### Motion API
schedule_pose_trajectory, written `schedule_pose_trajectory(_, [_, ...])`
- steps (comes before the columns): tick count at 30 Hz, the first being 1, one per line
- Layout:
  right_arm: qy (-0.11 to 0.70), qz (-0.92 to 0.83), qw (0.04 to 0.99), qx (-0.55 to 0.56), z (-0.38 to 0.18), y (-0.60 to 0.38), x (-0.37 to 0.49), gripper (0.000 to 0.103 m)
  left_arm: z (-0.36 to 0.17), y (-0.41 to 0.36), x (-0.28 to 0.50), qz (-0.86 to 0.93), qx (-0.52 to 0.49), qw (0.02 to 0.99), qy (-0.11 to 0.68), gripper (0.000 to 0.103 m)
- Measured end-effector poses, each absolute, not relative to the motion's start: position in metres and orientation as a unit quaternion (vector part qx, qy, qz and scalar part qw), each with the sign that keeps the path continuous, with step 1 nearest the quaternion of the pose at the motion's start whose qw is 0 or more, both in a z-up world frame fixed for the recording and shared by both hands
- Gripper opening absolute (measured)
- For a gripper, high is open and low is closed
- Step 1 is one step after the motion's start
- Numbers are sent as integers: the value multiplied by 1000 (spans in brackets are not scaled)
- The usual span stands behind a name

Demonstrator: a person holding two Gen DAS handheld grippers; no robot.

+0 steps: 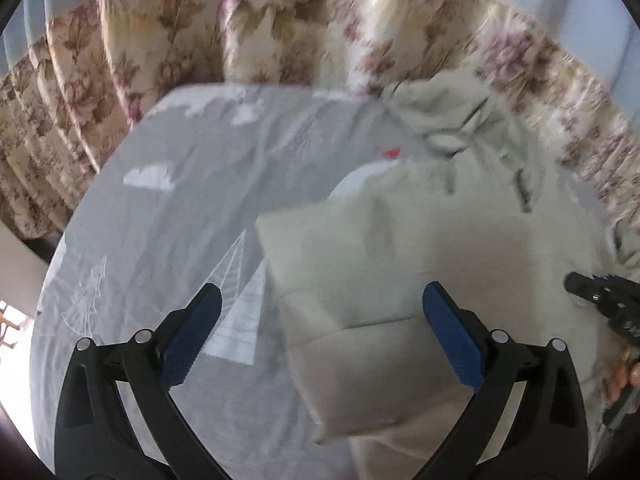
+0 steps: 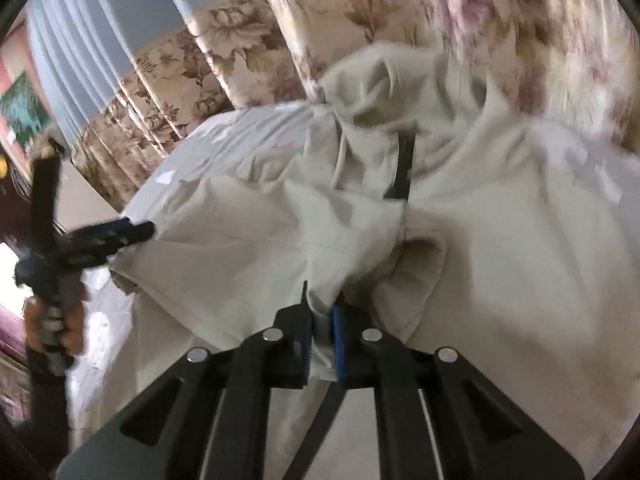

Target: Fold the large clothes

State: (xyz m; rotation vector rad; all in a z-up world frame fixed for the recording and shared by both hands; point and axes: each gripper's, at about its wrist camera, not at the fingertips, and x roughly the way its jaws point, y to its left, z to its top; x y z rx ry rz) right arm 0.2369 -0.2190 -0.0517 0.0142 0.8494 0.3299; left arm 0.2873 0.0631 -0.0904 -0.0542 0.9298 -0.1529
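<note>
Cream hooded top (image 1: pixel 400 248), large, soft and rumpled, spread on a grey sheet – lower part folded over into a thick layered edge, hood (image 2: pixel 384 92) bunched at the far end with a pale drawstring (image 2: pixel 340 160), a dark strap across the chest – one fold lifted off the sheet

We see the left gripper (image 1: pixel 322 334) spread wide above the garment (image 1: pixel 400 248); the right gripper (image 2: pixel 322 330) pinches its fabric.

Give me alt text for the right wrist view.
The right gripper is shut on a bunched fold of a cream garment spread over a pale grey bed sheet. The left gripper is at the garment's left edge, floral curtains behind.
</note>
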Motion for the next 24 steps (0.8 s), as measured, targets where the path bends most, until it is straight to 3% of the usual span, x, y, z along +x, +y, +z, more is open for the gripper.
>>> schedule_pose_trajectory(3, [355,80,927,-94,-18,-234,211,7,-76,48,280,-86,-5,901,425,100])
schedule_pose_trajectory(6, [459,70,880,-105,-41,-261,214,12,-91,23,286,-78,45,892,443,100])
schedule_pose_trajectory(9, [481,84,868,-86,-49,-291,202,31,-127,-3,297,-62,99,870,479,100])
schedule_pose_trajectory(11, [455,69,888,-21,-25,-338,188,47,-142,-8,299,-59,112,864,487,100])
schedule_pose_trajectory(13, [416,-16,909,3,1,-391,179,72,-140,0,299,-60,92,865,490,100])
schedule_pose_trajectory(18, [387,-226,888,106,26,-559,179,73,-113,18,290,-44,69,878,472,100])
schedule_pose_trajectory(24, [462,-258,815,234,-34,-655,222,73,-97,28,283,-48,49,878,474,100])
